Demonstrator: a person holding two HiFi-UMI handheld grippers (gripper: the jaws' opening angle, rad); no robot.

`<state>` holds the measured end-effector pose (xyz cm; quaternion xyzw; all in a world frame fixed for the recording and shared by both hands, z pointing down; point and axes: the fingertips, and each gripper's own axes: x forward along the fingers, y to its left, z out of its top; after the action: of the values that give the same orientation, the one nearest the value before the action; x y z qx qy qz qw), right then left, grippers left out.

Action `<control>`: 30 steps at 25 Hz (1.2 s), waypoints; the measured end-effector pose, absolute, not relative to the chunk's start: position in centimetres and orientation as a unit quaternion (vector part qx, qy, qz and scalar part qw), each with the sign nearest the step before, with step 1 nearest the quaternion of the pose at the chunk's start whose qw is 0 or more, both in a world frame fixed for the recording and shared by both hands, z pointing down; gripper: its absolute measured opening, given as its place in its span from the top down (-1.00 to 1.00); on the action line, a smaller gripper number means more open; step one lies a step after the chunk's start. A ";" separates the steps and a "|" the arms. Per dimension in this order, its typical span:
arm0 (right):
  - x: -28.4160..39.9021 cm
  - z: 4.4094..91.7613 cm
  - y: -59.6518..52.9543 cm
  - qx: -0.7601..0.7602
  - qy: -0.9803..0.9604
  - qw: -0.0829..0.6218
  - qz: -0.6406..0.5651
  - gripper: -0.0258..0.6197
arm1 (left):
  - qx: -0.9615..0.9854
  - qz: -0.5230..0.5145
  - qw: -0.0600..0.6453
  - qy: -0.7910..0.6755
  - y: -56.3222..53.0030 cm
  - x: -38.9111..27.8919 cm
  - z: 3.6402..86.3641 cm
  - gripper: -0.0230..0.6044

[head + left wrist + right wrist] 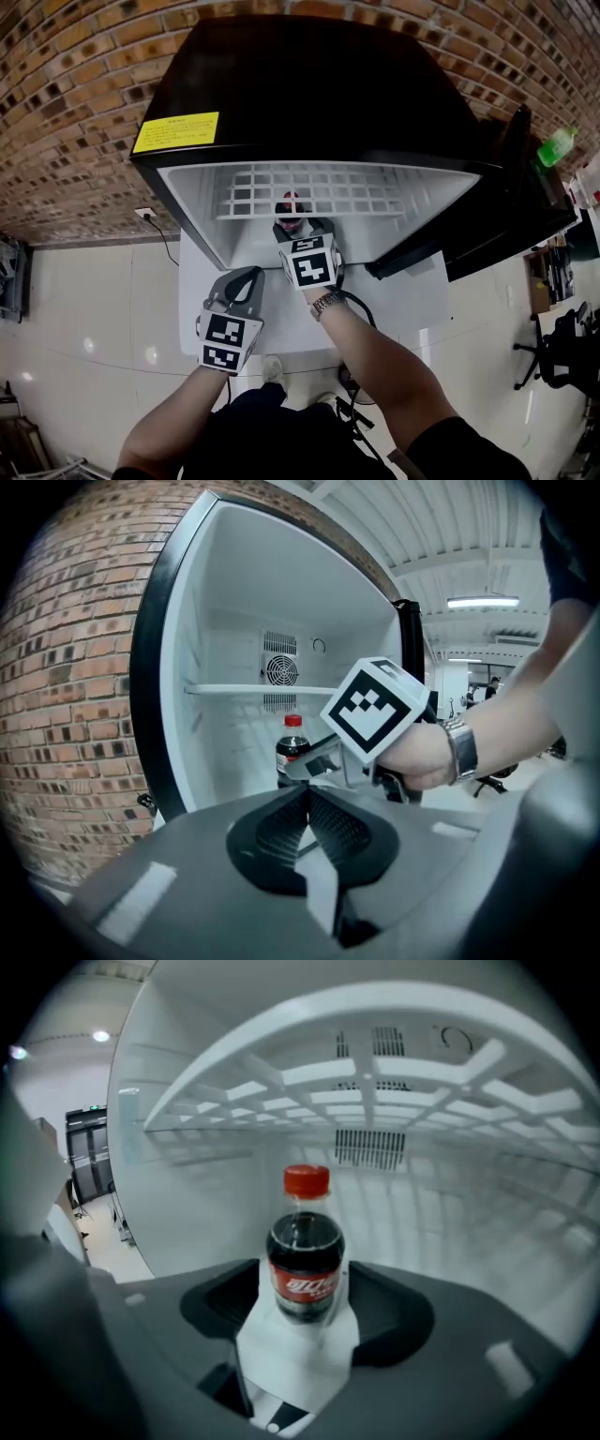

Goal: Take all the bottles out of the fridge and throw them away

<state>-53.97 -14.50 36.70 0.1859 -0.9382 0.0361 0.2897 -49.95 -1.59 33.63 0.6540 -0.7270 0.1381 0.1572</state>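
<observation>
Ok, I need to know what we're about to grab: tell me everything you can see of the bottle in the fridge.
The bottle is small, clear plastic, filled with dark cola nearly to the neck, with a red screw cap and a red label band. It stands upright and alone on the white floor of the fridge, below the wire shelf. The right gripper has its open jaws either side of it; the pads do not appear to press it.

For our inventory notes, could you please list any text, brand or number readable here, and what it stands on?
Nothing reads clearly.
Yellow sticker on the fridge top: dark print, too small to read.
Red label on the cola bottle: white script, too blurred to read.
Marker cubes: black-and-white patterns only, no words.
</observation>
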 end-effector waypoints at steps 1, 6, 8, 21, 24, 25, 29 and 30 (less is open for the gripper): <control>-54.3 36.8 -14.7 0.185 -0.938 0.291 0.035 -0.01 | 0.654 0.139 0.159 -0.727 -1.6 -50.1 33.8 0.92; -55.5 37.7 -15.3 0.185 -0.936 0.299 0.034 -0.02 | 0.648 0.140 0.166 -0.730 -1.3 -51.0 34.3 0.92; -55.8 37.8 -15.5 0.184 -0.936 0.298 0.033 -0.02 | 0.646 0.140 0.168 -0.731 -1.2 -51.3 34.4 0.92; -53.4 36.8 -14.2 0.175 -0.945 0.274 0.028 0.00 | 0.642 0.147 0.169 -0.733 -0.8 -50.0 34.6 0.92; -52.0 36.1 -13.4 0.170 -0.948 0.267 0.028 0.00 | 0.646 0.148 0.165 -0.731 -1.0 -48.8 34.3 0.92; -51.4 36.0 -13.2 0.169 -0.949 0.266 0.029 0.00 | 0.647 0.148 0.164 -0.730 -1.1 -48.3 34.2 0.92; -48.4 35.6 -12.1 0.165 -0.950 0.262 0.031 0.00 | 0.653 0.148 0.159 -0.725 -1.4 -45.7 33.8 0.92; -47.5 35.6 -11.8 0.164 -0.950 0.262 0.032 0.00 | 0.655 0.149 0.158 -0.724 -1.3 -44.9 33.7 0.92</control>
<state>-47.54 -11.78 35.59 0.1643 -0.9505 0.0315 0.2620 -44.91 -1.33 33.72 0.6547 -0.7242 0.1486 0.1576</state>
